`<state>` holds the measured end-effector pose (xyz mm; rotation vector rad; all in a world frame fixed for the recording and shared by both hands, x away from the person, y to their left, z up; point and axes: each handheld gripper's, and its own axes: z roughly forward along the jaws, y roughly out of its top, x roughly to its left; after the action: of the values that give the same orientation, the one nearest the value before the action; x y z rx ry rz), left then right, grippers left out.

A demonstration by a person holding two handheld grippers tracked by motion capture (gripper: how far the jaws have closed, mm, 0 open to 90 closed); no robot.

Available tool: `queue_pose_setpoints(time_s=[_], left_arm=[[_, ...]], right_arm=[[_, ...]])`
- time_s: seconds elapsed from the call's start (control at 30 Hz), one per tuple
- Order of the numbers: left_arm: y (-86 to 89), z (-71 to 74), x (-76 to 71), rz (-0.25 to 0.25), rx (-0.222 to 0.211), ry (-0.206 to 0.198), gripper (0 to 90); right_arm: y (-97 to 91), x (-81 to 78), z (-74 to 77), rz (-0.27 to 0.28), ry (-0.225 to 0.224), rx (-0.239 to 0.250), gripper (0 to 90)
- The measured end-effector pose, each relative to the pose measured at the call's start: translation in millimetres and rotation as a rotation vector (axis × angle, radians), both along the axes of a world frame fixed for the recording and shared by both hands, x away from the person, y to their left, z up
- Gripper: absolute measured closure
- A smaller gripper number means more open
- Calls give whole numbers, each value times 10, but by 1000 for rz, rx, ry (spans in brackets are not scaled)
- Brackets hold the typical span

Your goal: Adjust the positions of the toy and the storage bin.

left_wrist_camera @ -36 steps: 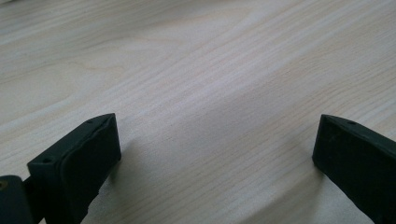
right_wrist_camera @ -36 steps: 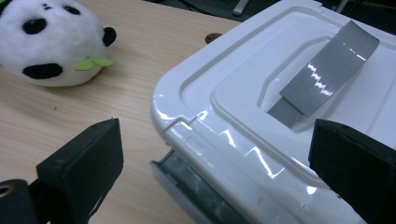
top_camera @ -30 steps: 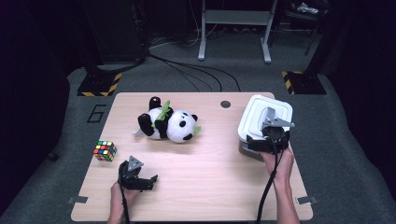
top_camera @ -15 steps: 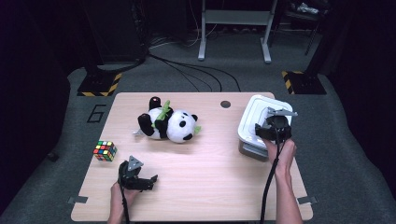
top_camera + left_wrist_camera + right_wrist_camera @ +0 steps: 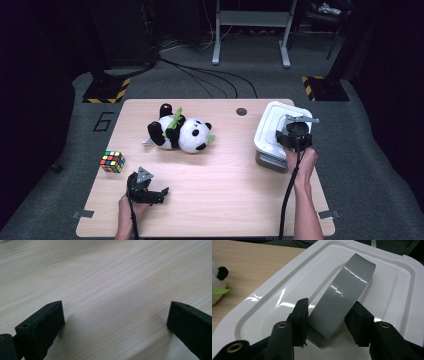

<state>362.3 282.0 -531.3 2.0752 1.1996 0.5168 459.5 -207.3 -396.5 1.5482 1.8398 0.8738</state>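
Note:
A roll of grey tape (image 5: 342, 302) stands on edge on the lid of a white box (image 5: 274, 307), which sits at the right of the table (image 5: 225, 180). My right gripper (image 5: 329, 317) has just been closing, and its two pads now press on the roll's flat sides. In the high view the right gripper (image 5: 295, 131) is over the box (image 5: 270, 125). Low over the bare wood near the front left, my left gripper (image 5: 157, 194) rests. Its jaws (image 5: 115, 322) stand wide apart with nothing between them.
A plush panda (image 5: 182, 134) with green leaves lies at the table's middle back; its edge shows as the panda (image 5: 218, 285) in the right gripper view. A Rubik's cube (image 5: 111, 161) sits at the left edge. A dark grommet hole (image 5: 241, 111) marks the far edge.
My right gripper has slid farther over the box lid and its jaws have narrowed. The left gripper has stayed put.

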Motion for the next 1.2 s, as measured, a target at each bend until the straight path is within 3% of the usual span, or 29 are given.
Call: queue_pose_setpoints(time_s=[0.2, 0.4, 0.5, 0.63, 0.77, 0.83, 1.0, 1.1, 1.2], left_arm=[[2, 1, 0, 0, 0, 2, 15], [3, 1, -1, -1, 1, 2, 15], [2, 1, 0, -1, 0, 2, 15], [2, -1, -1, 0, -3, 0, 16], [1, 1, -2, 1, 0, 1, 16], [2, 1, -1, 0, 1, 1, 16], [2, 1, -1, 0, 0, 1, 16], [2, -1, -1, 0, -2, -1, 16], [2, 1, -1, 0, 1, 1, 17]], right_arm=[[-48, 29, 17, 51, 27, 39, 559], [-145, 37, 34, 190, 54, 87, 580], [-138, 33, 52, 216, 74, 88, 583], [-67, 48, 70, 181, 78, 48, 542], [-19, 101, 115, 113, 33, 32, 448], [21, 130, 159, 94, 14, 13, 463], [127, 214, 237, 23, -11, -91, 559], [145, 229, 244, 21, -15, -118, 578], [138, 234, 243, 19, -18, -109, 591]])
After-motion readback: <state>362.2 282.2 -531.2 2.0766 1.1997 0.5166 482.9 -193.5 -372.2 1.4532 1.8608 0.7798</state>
